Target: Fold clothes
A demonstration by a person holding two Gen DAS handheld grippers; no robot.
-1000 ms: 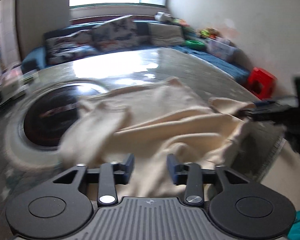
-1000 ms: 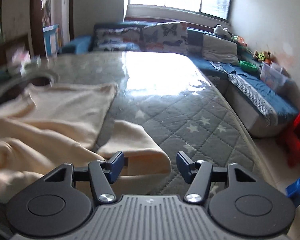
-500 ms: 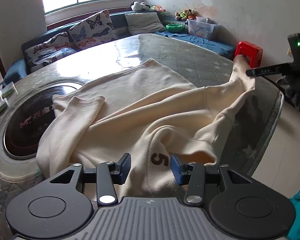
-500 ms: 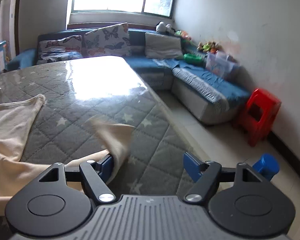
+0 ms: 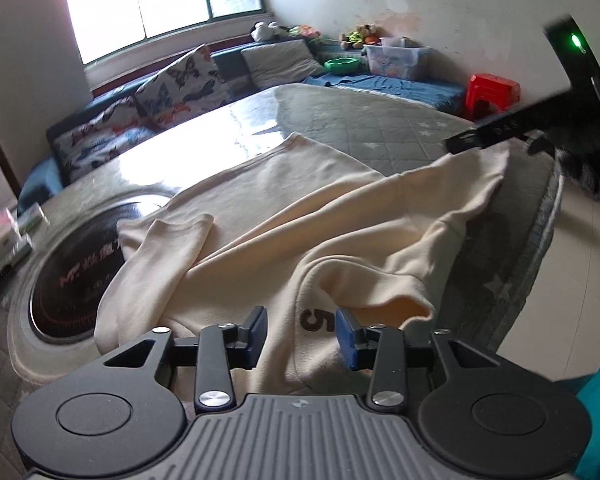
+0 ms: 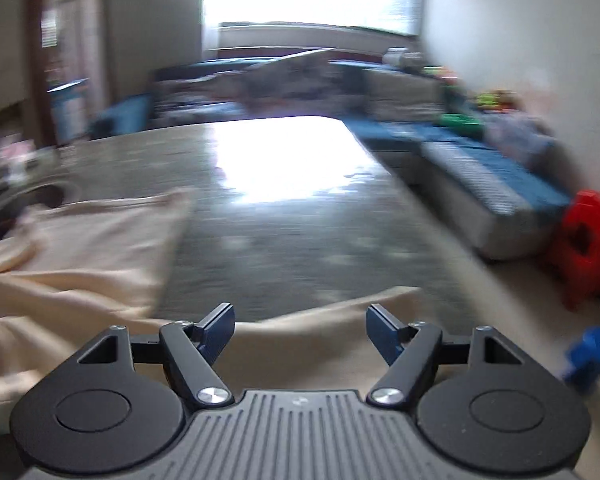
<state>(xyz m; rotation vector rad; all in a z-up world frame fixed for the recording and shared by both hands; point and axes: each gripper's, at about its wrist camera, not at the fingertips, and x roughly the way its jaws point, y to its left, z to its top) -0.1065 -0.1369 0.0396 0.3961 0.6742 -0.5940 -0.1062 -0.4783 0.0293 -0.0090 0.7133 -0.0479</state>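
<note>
garment: cream sweatshirt [image 5: 300, 216] spread rumpled on quilted worktop [image 5: 380, 124], "5" print at near edge | handling: judged soft, light, limp; best pinched at hem or cuff | left gripper [image 5: 302, 330] fingers parted, straddling fabric | right gripper [image 6: 300, 326] fingers spread wide above sleeve, released

Home living room: blue sofa [image 5: 340, 80] under window [image 5: 160, 4], butterfly cushions [image 5: 180, 80], toys [image 5: 360, 34].

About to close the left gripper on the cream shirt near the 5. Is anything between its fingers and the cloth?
Nothing visible. The left gripper is open, the cream shirt lying directly between and beneath its fingers, by the printed 5.
</note>
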